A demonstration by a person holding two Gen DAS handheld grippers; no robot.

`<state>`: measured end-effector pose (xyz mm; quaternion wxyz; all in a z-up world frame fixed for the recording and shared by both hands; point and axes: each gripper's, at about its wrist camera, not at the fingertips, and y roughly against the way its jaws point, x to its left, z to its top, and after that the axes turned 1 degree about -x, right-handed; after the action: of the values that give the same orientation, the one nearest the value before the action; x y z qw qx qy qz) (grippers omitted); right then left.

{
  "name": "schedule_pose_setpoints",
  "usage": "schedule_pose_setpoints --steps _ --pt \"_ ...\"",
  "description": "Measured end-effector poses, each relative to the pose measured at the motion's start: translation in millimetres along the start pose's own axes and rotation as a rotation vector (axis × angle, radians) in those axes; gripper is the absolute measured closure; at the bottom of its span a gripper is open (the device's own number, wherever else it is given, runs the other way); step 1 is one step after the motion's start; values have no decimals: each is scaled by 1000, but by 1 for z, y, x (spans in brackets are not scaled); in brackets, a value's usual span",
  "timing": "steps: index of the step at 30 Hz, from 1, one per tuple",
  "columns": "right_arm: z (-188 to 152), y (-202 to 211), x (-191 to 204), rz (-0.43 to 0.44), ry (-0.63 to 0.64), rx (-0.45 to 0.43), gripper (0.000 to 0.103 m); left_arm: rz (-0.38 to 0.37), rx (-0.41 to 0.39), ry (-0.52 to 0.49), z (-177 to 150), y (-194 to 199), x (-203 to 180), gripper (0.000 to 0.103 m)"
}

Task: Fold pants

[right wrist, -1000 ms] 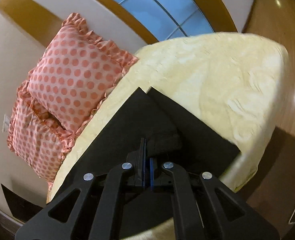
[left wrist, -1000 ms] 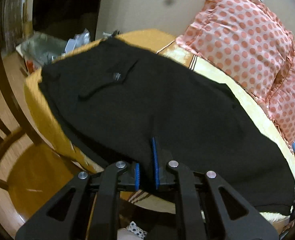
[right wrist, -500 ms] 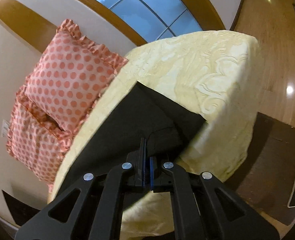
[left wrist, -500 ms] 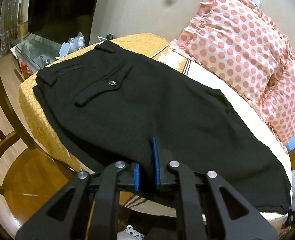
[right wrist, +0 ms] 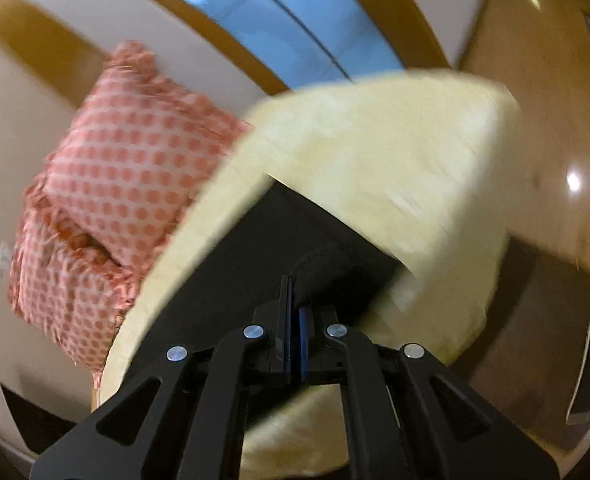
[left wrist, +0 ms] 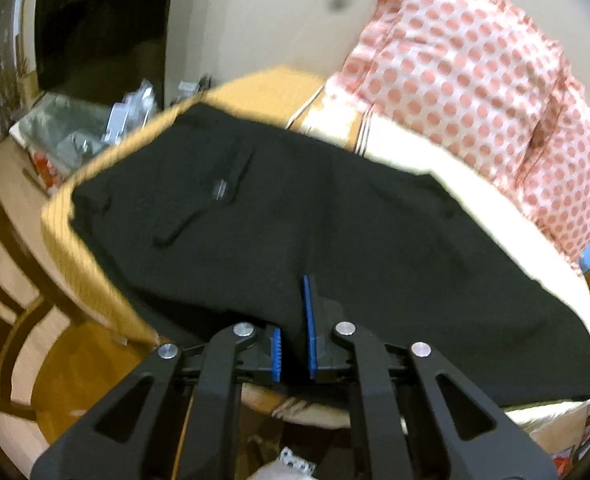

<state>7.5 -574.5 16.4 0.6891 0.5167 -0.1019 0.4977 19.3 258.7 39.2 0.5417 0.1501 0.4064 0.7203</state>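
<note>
Black pants lie spread across the yellow bedspread, back pocket and button facing up, waistband at the far left. My left gripper pinches the near edge of the pants between its blue pads. My right gripper is shut on the leg end of the pants, which lies on the bedspread and bunches just past the fingertips. Both views are motion-blurred.
Pink polka-dot pillows lean on the wall behind the bed; they also show in the right wrist view. A wooden chair stands left of the bed. A cluttered glass table sits beyond. A window and wooden floor lie right.
Both views have shifted and blurred as the hands move. In the right view the leg end has been drawn back toward the bed's near edge. Both grips are unchanged.
</note>
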Motion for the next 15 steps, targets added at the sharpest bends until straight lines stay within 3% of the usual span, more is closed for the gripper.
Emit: schedule_pose_setpoints --steps 4,10,13,14,15 --pt "-4 0 -8 -8 1 -5 100 4 -11 7 -12 -5 3 94" --pt "-5 0 9 -42 121 -58 100 -22 -67 57 -23 -1 9 94" --pt "-8 -4 8 -70 149 -50 100 -18 -94 61 -26 3 10 88" --pt "-9 -3 9 -85 160 -51 98 -8 -104 58 -26 7 10 81" --pt "-10 2 8 -94 167 -62 90 14 -123 53 -26 12 10 76"
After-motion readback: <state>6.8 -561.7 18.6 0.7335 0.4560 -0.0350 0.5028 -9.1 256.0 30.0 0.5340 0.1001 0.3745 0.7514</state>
